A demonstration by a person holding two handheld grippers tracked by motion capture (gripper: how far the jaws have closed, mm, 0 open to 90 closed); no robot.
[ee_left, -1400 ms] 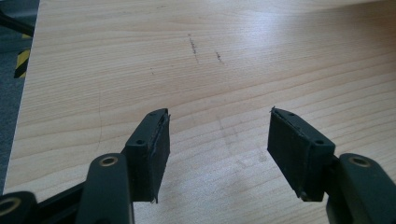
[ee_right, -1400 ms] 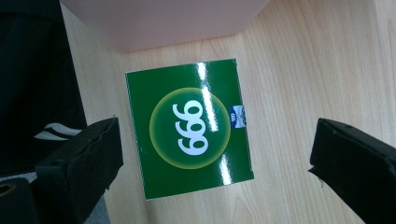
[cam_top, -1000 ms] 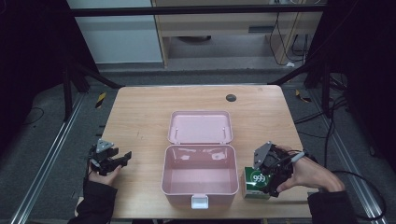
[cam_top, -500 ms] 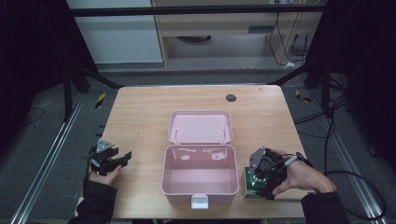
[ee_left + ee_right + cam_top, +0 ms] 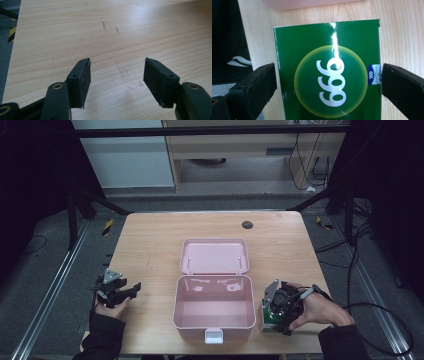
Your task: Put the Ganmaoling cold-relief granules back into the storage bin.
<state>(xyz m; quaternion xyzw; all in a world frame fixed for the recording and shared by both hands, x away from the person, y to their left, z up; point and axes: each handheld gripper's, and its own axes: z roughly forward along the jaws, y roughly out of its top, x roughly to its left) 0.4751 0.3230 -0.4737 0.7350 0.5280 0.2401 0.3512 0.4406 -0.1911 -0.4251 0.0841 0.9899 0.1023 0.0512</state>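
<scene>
Table (image 5: 150,245), open pink case (image 5: 214,307) at centre unchanged, green box (image 5: 329,70) lowered onto table just right of case, right gripper (image 5: 276,312) jaws straddling box, small gaps showing, left gripper (image 5: 116,82) unmoved, wide open, empty

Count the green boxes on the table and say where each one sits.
1. The green box lies on the table near its front edge, just right of the open pink case, between the jaws of the right gripper. The gripper hides part of it in the high view.

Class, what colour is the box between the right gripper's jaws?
Green box, white 999 on a yellow-green circle; clearest in right gripper view.
</scene>
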